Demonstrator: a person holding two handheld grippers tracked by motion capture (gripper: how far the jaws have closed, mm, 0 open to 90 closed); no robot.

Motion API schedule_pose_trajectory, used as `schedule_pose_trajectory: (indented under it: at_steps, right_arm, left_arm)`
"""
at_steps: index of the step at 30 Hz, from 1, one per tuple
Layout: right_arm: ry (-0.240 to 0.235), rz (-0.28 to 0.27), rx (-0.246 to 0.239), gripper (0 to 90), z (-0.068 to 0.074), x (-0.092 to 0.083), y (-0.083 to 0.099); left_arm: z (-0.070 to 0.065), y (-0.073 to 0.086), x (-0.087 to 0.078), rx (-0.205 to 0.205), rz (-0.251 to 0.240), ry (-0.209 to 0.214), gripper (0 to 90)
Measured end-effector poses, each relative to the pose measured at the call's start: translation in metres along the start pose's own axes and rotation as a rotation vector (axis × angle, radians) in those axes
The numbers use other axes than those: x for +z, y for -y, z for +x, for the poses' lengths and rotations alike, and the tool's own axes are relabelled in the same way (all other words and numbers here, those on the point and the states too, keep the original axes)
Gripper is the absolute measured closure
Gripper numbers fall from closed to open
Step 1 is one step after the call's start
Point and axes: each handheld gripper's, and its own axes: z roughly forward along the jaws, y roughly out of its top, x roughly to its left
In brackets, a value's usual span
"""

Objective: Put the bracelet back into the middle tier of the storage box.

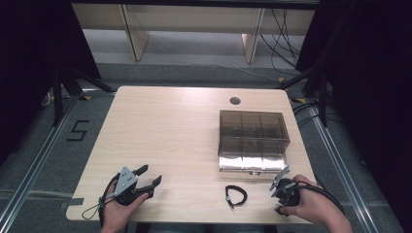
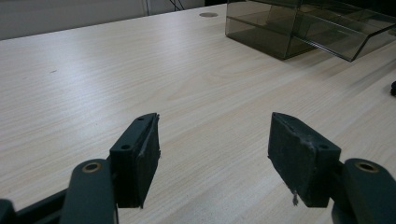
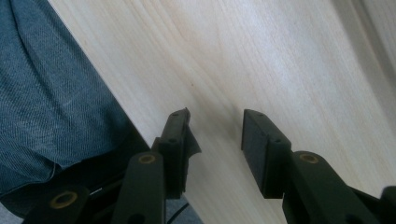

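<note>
Box (image 1: 252, 141), band (image 1: 236, 195): sole obstacles

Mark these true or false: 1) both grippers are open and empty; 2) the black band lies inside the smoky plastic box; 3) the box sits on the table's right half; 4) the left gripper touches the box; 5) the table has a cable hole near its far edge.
1) The left gripper and the right gripper are open with nothing between the fingers. True.
2) The black band lies inside the smoky plastic box. False: it lies on the table, in front of the box and apart from it.
3) The box sits on the table's right half. True.
4) The left gripper touches the box. False: it is at the near left, well apart.
5) A cable hole lies near the far edge. True.
</note>
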Motion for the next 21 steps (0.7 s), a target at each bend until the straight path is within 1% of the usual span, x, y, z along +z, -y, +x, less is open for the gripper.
schedule_pose_trajectory:
  at_steps: [1, 3, 4, 5, 6, 8, 9, 10, 11, 12, 13, 14, 16, 17, 18, 19, 20, 21]
  right_arm:
    - [0.004, 0.01, -0.001, 62.4, 0.0, 0.0, 0.0]
    - [0.005, 0.01, -0.006, 62.4, -0.001, 0.0, 0.0]
    - [-0.006, 0.006, 0.034, 62.3, 0.003, 0.0, 0.0]
    - [0.005, 0.009, 0.024, 62.3, 0.002, -0.001, -0.001]
    - [-0.004, -0.009, 0.014, 62.2, 0.003, -0.001, -0.003]
    - [-0.002, -0.009, -0.007, 62.1, 0.002, -0.001, -0.005]
    - [0.006, -0.003, 0.02, 62.2, 0.004, -0.002, -0.005]
    - [0.009, -0.002, 0.007, 62.2, 0.003, -0.003, -0.005]
    - [0.001, -0.007, 0.019, 62.2, 0.004, -0.003, -0.006]
    - [0.004, -0.005, 0.02, 62.4, 0.004, -0.003, -0.007]
    - [0.012, -0.002, 0.004, 62.4, 0.002, -0.004, -0.007]
    - [0.003, -0.003, -0.008, 62.4, 0.001, -0.005, -0.008]
    - [0.001, -0.012, -0.012, 62.4, 0.001, -0.005, -0.008]
    - [0.006, -0.007, 0.004, 62.4, 0.002, -0.007, -0.009]
    - [0.011, 0.007, 0.0, 62.4, 0.001, -0.006, -0.01]
    - [0.008, -0.001, 0.009, 62.4, 0.003, -0.005, -0.011]
    - [0.008, -0.001, 0.009, 62.4, 0.003, -0.005, -0.011]
    - [0.004, -0.008, 0.001, 62.4, 0.003, -0.005, -0.012]
  left_arm:
    - [0.0, 0.0, -0.001, -0.004, 0.006, -0.005, 33.6]
    - [-0.001, 0.0, -0.001, -0.01, 0.012, -0.01, 33.6]
    - [-0.001, 0.0, -0.001, -0.008, 0.012, -0.009, 33.6]
    - [0.0, 0.0, 0.0, 0.003, -0.005, 0.004, 33.5]
    - [-0.001, 0.0, -0.001, -0.004, 0.004, -0.004, 33.6]
    - [-0.001, 0.0, -0.002, -0.002, 0.01, -0.008, 33.5]
    - [-0.001, 0.0, -0.002, -0.003, 0.01, -0.008, 33.6]
    - [0.0, 0.0, -0.002, 0.013, 0.011, -0.006, 33.6]
    - [-0.001, 0.0, -0.002, -0.013, 0.01, -0.01, 33.5]
    - [-0.001, 0.0, -0.002, -0.005, 0.011, -0.008, 33.5]
    - [-0.001, 0.0, -0.002, -0.006, 0.011, -0.008, 33.6]
    - [0.0, 0.0, 0.0, 0.005, -0.005, 0.005, 33.6]
    - [0.0, 0.0, 0.0, 0.002, -0.002, 0.001, 33.6]
    - [0.0, 0.0, 0.0, 0.003, -0.002, 0.002, 33.6]
    - [0.0, 0.0, 0.0, 0.001, -0.003, 0.003, 33.6]
    - [-0.001, 0.0, -0.002, -0.012, 0.014, -0.011, 33.5]
    - [-0.001, 0.0, -0.002, -0.012, 0.014, -0.011, 33.5]
    - [0.0, 0.0, 0.0, 0.003, -0.005, 0.004, 33.5]
